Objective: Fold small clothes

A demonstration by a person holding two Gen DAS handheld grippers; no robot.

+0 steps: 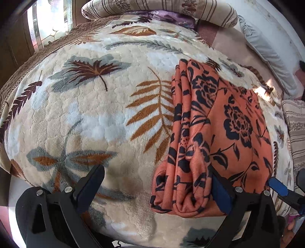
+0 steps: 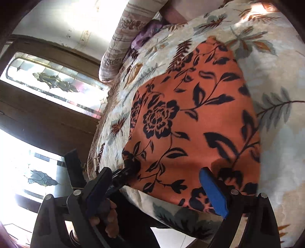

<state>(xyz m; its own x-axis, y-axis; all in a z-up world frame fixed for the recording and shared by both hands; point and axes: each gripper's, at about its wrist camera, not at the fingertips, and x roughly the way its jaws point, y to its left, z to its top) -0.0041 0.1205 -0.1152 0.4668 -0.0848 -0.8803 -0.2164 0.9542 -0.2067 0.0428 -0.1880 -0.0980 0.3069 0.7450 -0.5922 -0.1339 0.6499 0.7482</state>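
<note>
An orange garment with black flowers [image 1: 219,122] lies folded into a long stack on the leaf-patterned blanket [image 1: 91,118]. Its rolled fold edges face me in the left wrist view. My left gripper [image 1: 155,183] is open and wide; its right finger [image 1: 219,190] rests against the garment's near end, and its left finger is over bare blanket. In the right wrist view the garment [image 2: 190,118] fills the middle, and my right gripper [image 2: 152,190] is open over its near edge without gripping it. The left gripper's tip [image 2: 127,169] touches the garment's left corner there.
Striped pillows [image 1: 162,9] and a purple cloth [image 1: 167,16] lie at the head of the bed. Another striped cushion [image 1: 295,129] sits at the right. A wooden door with patterned glass [image 2: 53,84] stands beyond the bed's edge. A hand [image 2: 108,219] holds the left gripper's handle.
</note>
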